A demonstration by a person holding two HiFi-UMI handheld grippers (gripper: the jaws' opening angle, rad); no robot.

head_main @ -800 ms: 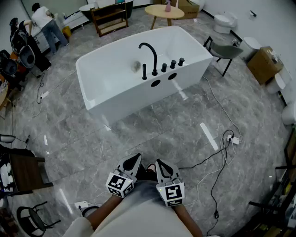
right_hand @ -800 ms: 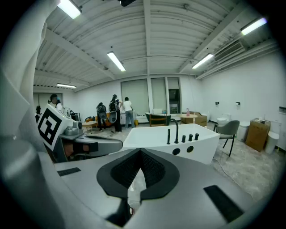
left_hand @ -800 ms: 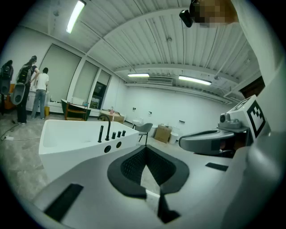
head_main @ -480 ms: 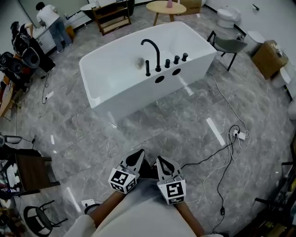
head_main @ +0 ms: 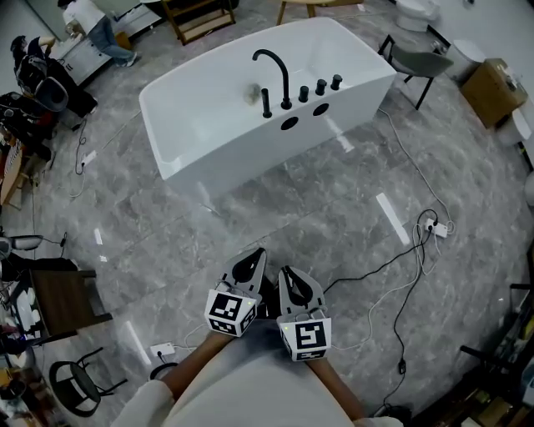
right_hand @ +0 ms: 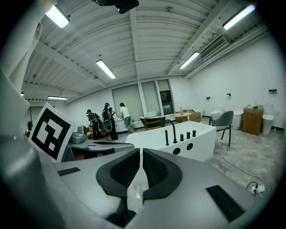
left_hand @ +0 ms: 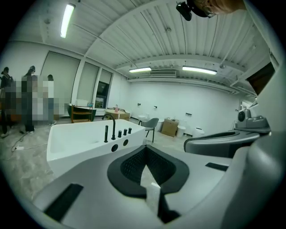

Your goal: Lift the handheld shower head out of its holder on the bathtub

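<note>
Task thing first: handheld shower head (head_main: 266, 102), slim black wand, standing upright on near rim of white bathtub (head_main: 192, 142) (seat under it too small to make out). Just left of black gooseneck faucet (head_main: 277, 73); three black knobs (head_main: 321, 87) in a row further right, two dark round holes (head_main: 289, 123) in tub wall right below. Untouched, nothing on or against it. Left gripper (head_main: 250, 265) and right gripper (head_main: 289, 275) low in head view, close to the body, side by side and nearly touching, marker cubes toward the camera, noses aimed roughly at the tub and tipped a bit downward. Well apart from the shower head, with a wide stretch of grey marble floor (head_main: 167, 233) between. Left gripper (left_hand: 145, 150) shut, dark pads meeting at the tips, nothing between. Right gripper (right_hand: 141, 154) also drawn together, only a thin slit between the ribbed pads, nothing held. In left gripper view, shower head (left_hand: 106, 133) far ahead, up and left of the jaw tips, on the tub rim beside the faucet (left_hand: 112, 127). In right gripper view, shower head (right_hand: 167, 137) far ahead, up and right of the jaw tips, again next to the faucet (right_hand: 172, 129). Elsewhere: power strip with trailing cables (head_main: 434, 227) on floor right of the grippers, grey chair (head_main: 413, 62) past the tub's right end, cardboard box (head_main: 492, 92) beyond it, people (head_main: 92, 25) standing at far upper left.
</note>
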